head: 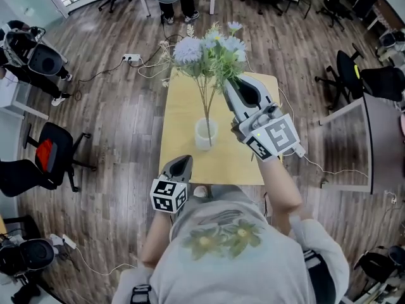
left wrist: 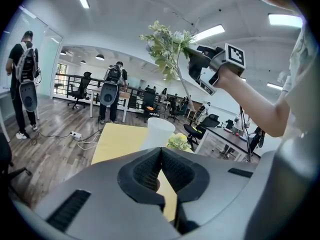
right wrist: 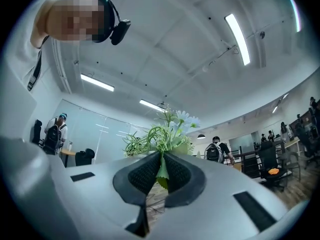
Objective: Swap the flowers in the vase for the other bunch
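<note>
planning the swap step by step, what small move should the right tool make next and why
Probably raise the right tool straight up: it is shut on the flower bunch, whose stem ends seem to sit at the mouth of the vase. Clear the rim before swinging aside, or the vase may tip.

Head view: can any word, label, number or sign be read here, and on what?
None. The cubes on the left gripper and right gripper bear only black-and-white square patterns, no letters.
The shirt shows a picture, no words.
</note>
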Tool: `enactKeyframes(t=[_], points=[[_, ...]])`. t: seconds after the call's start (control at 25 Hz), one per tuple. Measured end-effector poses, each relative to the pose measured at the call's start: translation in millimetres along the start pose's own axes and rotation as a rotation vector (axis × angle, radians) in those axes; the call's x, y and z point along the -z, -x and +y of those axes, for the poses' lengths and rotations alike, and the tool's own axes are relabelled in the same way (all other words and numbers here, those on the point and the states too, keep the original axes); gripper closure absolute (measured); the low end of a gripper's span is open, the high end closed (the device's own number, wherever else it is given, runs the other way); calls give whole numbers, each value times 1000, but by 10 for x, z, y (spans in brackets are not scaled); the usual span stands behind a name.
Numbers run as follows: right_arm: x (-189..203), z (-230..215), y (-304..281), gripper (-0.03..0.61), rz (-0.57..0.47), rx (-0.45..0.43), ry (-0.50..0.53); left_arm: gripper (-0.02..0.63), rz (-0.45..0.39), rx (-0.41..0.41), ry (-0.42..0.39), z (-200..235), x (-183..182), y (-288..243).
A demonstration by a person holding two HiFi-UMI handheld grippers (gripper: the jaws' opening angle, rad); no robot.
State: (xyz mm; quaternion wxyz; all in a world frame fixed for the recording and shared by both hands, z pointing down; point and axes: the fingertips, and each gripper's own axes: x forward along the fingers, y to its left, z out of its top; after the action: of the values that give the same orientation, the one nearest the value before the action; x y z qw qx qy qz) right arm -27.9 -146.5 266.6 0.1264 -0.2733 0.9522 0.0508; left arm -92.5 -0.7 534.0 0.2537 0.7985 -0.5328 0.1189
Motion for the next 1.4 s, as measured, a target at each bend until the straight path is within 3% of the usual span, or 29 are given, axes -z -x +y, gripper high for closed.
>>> enactKeyframes(t=[0.68,1.4], points=[[405,-646,533,534,216,78,12,597,10,28,11,94,-54,-138],[1679,-792,821,534,508,-6,-82,597,5,-29,34,299,-210,-396]])
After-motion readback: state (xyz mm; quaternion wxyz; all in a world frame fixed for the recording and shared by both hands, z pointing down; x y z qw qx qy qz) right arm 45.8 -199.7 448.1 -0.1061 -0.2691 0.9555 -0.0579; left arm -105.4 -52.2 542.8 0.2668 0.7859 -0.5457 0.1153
